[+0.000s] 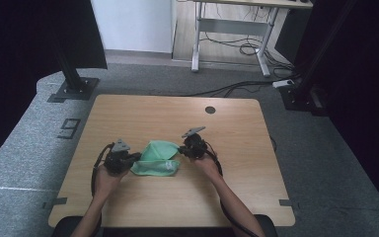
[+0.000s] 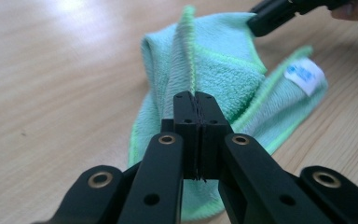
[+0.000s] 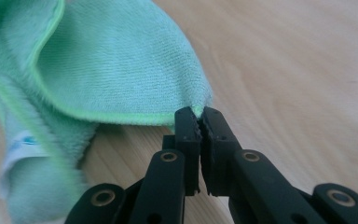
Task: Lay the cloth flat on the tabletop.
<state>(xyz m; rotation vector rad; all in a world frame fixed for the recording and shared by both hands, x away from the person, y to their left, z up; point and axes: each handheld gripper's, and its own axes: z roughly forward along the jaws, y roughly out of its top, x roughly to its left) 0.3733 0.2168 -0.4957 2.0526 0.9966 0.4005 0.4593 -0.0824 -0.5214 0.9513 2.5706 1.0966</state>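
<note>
Left gripper (image 2: 195, 100) and right gripper (image 3: 201, 116) each pinch, fingers closed, an edge of the green microfiber cloth (image 1: 158, 157), apparently lifted slightly off the bench (image 1: 177, 197).

Fuzzy cloth (image 2: 214, 70), smooth wooden table (image 2: 51, 84)

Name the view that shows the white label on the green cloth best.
The left gripper view: the white label sits sharp and unobstructed on the green cloth, with blue print visible. The right gripper view shows it blurred at the frame's lower left. In the high view it is too small to make out.
</note>
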